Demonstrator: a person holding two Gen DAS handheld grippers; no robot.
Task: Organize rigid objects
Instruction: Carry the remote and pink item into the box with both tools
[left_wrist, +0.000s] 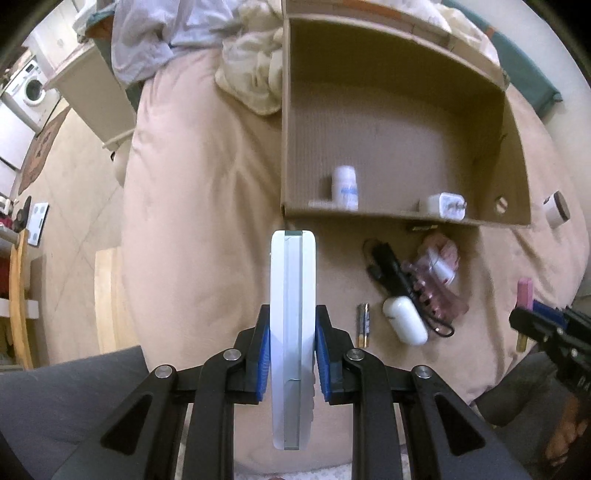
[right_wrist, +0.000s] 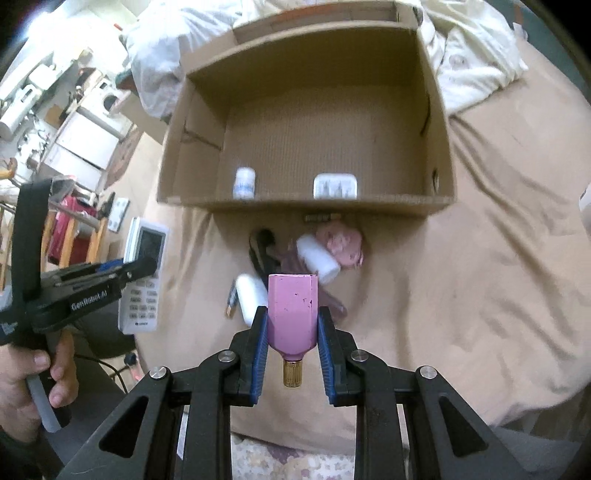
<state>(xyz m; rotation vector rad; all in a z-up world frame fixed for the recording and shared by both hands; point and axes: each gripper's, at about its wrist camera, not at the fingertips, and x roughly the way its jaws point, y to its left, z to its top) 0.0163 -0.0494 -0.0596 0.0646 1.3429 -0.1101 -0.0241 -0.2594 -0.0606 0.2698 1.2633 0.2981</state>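
My left gripper (left_wrist: 292, 314) is shut on a white remote control (left_wrist: 291, 280), seen edge-on here and face-on in the right wrist view (right_wrist: 144, 273). My right gripper (right_wrist: 293, 312) is shut on a pink bottle (right_wrist: 293, 306) whose gold cap points back toward the camera. Both are held above a beige bedspread (right_wrist: 498, 258), in front of an open cardboard box (right_wrist: 314, 206). Inside the box stand a white pill bottle (right_wrist: 244, 182) and a white charger (right_wrist: 335, 186). Each gripper appears at the edge of the other's view: the left gripper (right_wrist: 142, 269), the right gripper (left_wrist: 535, 314).
On the bedspread in front of the box lie a white bottle (right_wrist: 317, 258), a white capsule case (right_wrist: 251, 295), a battery (right_wrist: 232, 299), a black corded item (right_wrist: 262, 247) and a pink plastic piece (right_wrist: 341, 242). A cork-lidded white jar (left_wrist: 556, 210) sits right of the box. Crumpled bedding lies behind.
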